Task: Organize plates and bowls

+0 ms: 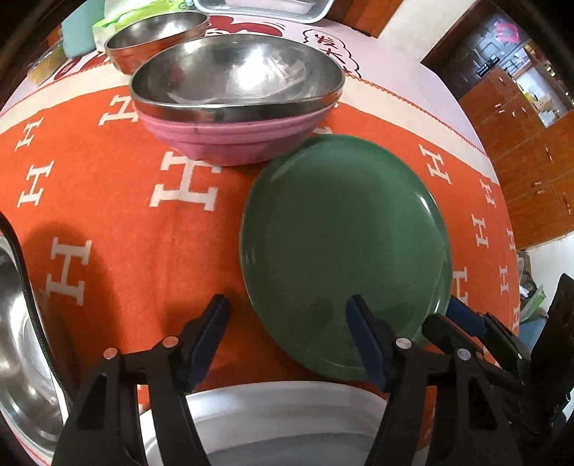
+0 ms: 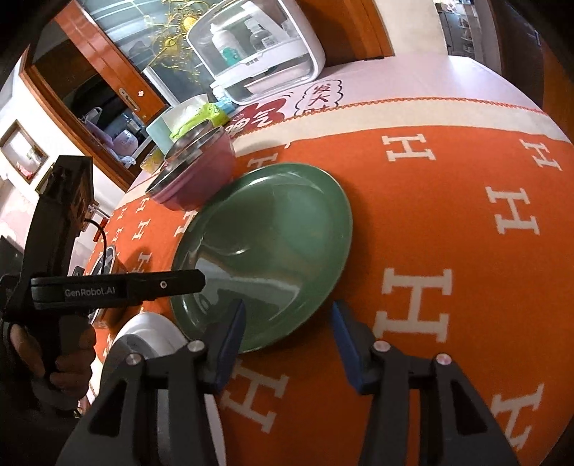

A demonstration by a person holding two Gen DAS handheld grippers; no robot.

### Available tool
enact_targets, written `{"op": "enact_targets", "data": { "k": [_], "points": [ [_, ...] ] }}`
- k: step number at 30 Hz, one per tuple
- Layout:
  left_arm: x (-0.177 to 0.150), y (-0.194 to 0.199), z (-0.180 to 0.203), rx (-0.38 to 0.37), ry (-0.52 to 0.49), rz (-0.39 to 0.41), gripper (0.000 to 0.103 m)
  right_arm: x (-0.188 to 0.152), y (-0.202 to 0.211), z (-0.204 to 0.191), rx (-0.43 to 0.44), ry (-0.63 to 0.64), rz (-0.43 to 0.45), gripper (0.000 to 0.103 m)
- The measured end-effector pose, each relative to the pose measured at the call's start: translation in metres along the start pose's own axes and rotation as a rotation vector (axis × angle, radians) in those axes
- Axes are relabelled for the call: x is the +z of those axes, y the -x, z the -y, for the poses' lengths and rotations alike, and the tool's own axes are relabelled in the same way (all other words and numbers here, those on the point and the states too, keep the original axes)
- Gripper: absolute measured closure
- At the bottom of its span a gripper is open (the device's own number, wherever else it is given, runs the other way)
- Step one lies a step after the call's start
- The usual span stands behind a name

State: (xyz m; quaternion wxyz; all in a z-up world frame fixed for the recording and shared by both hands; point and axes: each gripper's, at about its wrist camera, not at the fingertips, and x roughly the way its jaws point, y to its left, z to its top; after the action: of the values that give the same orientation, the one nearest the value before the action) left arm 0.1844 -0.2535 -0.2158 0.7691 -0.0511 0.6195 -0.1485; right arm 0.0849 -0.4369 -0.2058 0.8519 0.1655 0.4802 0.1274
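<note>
A green plate (image 1: 340, 247) lies on the orange cloth; it also shows in the right wrist view (image 2: 272, 243). Behind it stands a pink bowl with a steel lining (image 1: 236, 89), also in the right wrist view (image 2: 195, 175). A second steel bowl (image 1: 158, 36) sits farther back. A white plate (image 1: 272, 419) lies at the near edge, also in the right wrist view (image 2: 150, 340). My left gripper (image 1: 287, 308) is open, its right finger over the green plate's near rim. My right gripper (image 2: 287, 315) is open and straddles the plate's near edge.
A large steel basin (image 1: 21, 358) sits at the left edge. A steel tray (image 1: 265, 9), tissue packs (image 1: 118, 21) and a white appliance (image 2: 258, 46) stand at the back. The orange H-patterned cloth (image 2: 448, 233) stretches to the right.
</note>
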Motion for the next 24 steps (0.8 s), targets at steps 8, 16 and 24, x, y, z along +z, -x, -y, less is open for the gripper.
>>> {"op": "enact_targets", "data": {
  "k": [8, 16, 24],
  "points": [
    [0.005, -0.004, 0.013, 0.060, -0.044, 0.005, 0.053, 0.001, -0.005, 0.003, -0.039, 0.019, 0.019, 0.075],
    [0.007, -0.003, 0.007, 0.067, -0.033, 0.004, 0.070, 0.001, -0.004, 0.008, -0.041, 0.014, 0.018, 0.080],
    [0.004, -0.001, 0.002, 0.062, -0.033, -0.008, 0.073, 0.002, -0.002, 0.011, -0.027, -0.011, -0.002, 0.082]
  ]
}}
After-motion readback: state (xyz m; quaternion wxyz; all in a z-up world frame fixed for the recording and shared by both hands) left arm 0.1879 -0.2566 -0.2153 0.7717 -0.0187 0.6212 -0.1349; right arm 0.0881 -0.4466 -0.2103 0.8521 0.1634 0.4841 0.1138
